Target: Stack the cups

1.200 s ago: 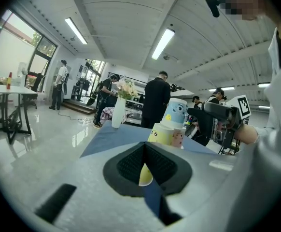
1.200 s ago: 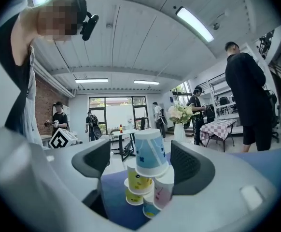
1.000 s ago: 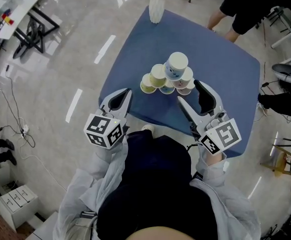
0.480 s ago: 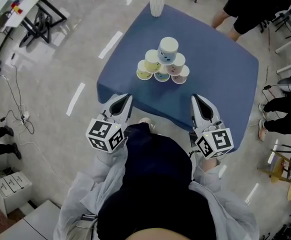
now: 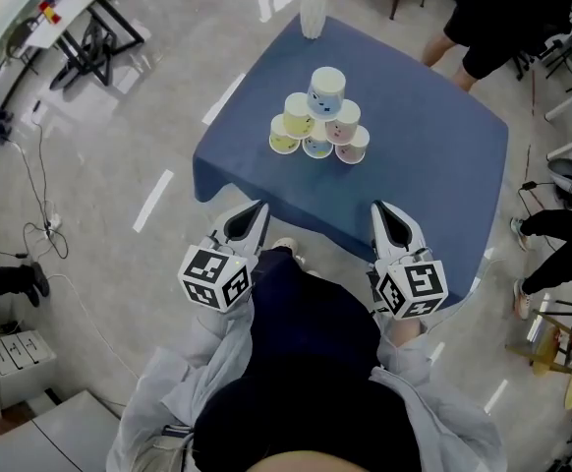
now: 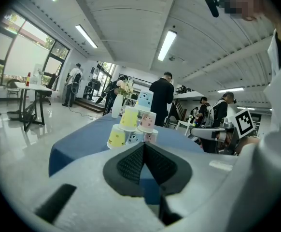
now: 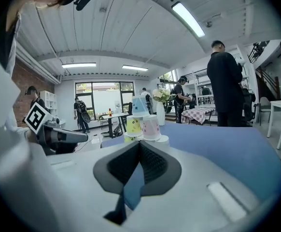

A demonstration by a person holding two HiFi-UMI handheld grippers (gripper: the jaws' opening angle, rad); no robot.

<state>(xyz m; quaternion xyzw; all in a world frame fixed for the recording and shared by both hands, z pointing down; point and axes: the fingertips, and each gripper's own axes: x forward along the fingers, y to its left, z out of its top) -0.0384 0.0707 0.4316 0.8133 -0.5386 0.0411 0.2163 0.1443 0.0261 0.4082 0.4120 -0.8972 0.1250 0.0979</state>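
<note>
**Head view.** The cups (image 5: 318, 118) are seen built into a pyramid of three rows on the blue table (image 5: 433, 165), toward its far half, with the bottom row running from 9 to 3 o'clock. Both grippers are held off the table's near edge, well apart from the pile. From the left gripper (image 5: 257, 212) the pile lies at 1 o'clock; from the right gripper (image 5: 381, 212) it lies at 11 o'clock. Neither hand is clearly the nearer (the pile sits about midway between them). No loose cup is seen on the cloth, so the stacking is judged finished.

**Left gripper view.** The pads are seen pressed together at the tip, with nothing caught between them. The cups (image 6: 133, 124) stand just above the tip at 12 o'clock, a touch toward 11, upright and well beyond reach.

**Right gripper view.** The jaws are closed here too, and nothing is held. The cups (image 7: 141, 122) stand dead ahead at 12 o'clock, with a bare stretch of table (image 7: 217, 144) running off toward 3 o'clock. Any further reach would have to be made straight forward along the jaws' line, and the top cup is judged the easiest to topple.
</note>
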